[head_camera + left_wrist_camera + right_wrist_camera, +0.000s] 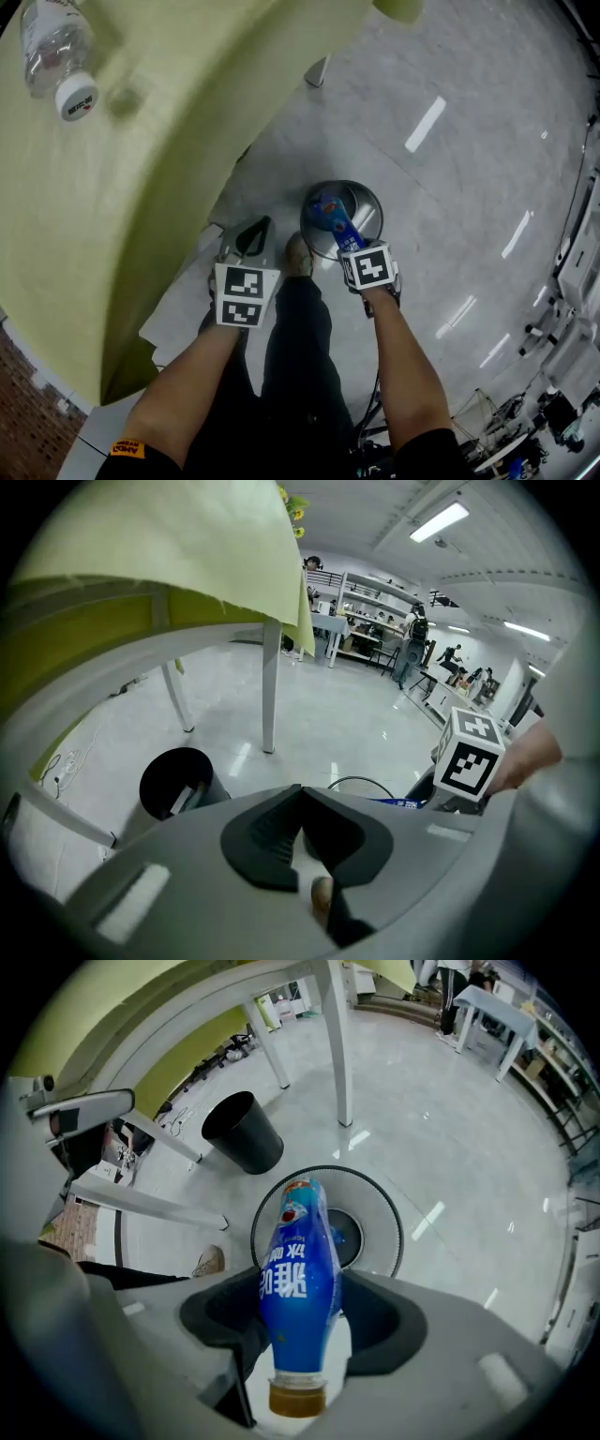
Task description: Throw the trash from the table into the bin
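Observation:
A blue plastic bottle [298, 1274] with a brownish cap is clamped between the pads of my right gripper [300, 1288], cap end toward the camera. In the head view that bottle [330, 214] hangs over the mouth of a round silver bin [366, 202] on the floor, under my right gripper [341, 234]. The bin's rim [396, 1218] shows directly beneath the bottle. My left gripper [253, 232] is beside the bin, lower left, near the table edge; its tips [302, 794] meet with nothing between them. A clear water bottle [58, 56] lies on the yellow-green table [141, 187].
A black waste bin [242, 1133] stands under the table beside white table legs [272, 682]; it also shows in the left gripper view [178, 780]. The person's shoe [298, 255] and dark trouser leg are next to the silver bin. Shelves and desks line the far room.

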Demonstrator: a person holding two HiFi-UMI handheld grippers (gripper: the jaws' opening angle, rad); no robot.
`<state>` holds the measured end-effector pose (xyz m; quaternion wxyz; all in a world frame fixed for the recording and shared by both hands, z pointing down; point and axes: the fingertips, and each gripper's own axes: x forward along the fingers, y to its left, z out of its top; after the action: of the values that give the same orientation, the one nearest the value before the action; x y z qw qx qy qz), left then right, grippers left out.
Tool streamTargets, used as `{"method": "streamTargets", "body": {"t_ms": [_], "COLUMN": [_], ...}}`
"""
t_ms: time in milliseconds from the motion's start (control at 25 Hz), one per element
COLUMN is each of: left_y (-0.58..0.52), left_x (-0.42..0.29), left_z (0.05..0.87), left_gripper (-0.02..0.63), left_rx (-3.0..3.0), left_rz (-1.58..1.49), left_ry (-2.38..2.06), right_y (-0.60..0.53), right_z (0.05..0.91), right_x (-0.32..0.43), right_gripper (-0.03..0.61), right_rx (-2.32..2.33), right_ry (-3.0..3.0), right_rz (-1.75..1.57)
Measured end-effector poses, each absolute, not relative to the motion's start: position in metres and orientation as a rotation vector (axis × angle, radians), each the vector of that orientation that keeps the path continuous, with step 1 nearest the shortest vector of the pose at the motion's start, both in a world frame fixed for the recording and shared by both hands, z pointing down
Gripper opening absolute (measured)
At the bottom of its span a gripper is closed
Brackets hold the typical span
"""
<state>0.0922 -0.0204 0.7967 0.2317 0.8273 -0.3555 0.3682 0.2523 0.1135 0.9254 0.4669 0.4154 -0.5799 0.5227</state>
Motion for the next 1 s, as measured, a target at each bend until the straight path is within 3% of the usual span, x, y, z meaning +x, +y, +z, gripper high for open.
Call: {"method": "streamTargets", "body": {"t_ms": [600, 1000], "left_y": [-0.030, -0.024], "left_x": [0.071, 0.074], "left_z": [0.827, 0.784], "left_gripper": [0.006, 0.006], "left_rx": [2.285, 2.283], "left_rz": [0.996, 1.002], "left_ry": [-0.971, -0.969], "right_y": [0.120, 0.127], "right_z": [1.009, 0.945], "right_x": [0.211, 0.226], "right_gripper": [0.278, 0.287], "right_rx": [0.924, 1.015], "right_ry": [-1.382, -1.405], "right_rz": [1.408, 1.398]}}
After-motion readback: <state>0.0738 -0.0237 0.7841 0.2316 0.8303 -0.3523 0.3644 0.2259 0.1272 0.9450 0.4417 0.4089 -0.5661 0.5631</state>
